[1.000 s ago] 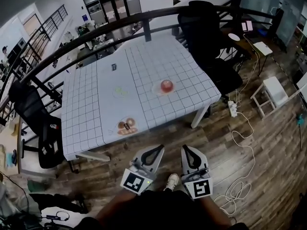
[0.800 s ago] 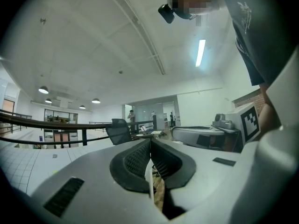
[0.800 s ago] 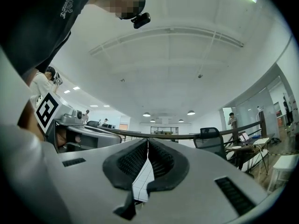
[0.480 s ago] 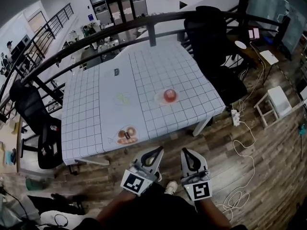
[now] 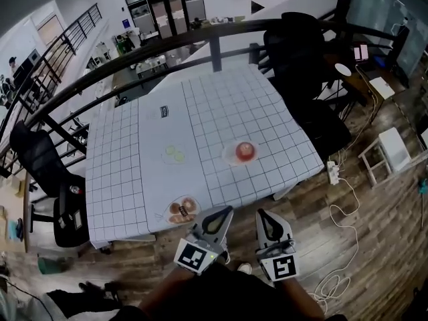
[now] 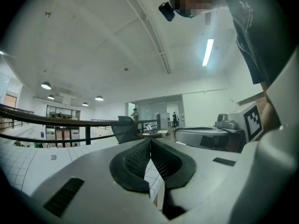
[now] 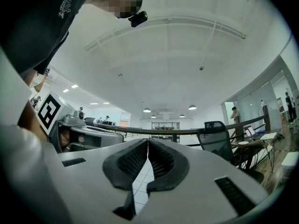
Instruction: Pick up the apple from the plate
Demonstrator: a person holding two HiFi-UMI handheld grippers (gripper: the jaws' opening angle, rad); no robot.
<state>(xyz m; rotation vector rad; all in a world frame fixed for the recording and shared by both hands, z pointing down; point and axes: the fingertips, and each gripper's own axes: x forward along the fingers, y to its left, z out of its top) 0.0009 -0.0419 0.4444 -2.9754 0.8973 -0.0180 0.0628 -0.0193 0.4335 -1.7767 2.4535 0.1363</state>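
A red apple (image 5: 246, 150) rests on a small clear plate (image 5: 233, 157) near the right front part of a table with a white grid cloth (image 5: 200, 112). My left gripper (image 5: 222, 213) is held low at the table's front edge, its jaws shut with nothing between them. Beside it on the right, my right gripper (image 5: 262, 217) is also shut and empty. Both point level toward the table, still short of the plate. In the left gripper view (image 6: 150, 141) and the right gripper view (image 7: 147, 141) the pads meet at the tips; the apple is hidden behind the jaws.
A plate of green slices (image 5: 175, 154) lies mid-table and a plate of brown food (image 5: 180, 210) at the front edge just left of my left gripper. A small dark card (image 5: 164, 112) lies farther back. Black chairs (image 5: 304, 59) (image 5: 47, 172) flank the table; a railing (image 5: 134, 52) runs behind it. Cables (image 5: 338, 246) trail on the wooden floor.
Both grippers and my view have moved forward toward the table; the table and apple now appear closer and lower in the head view. The jaws stayed shut.
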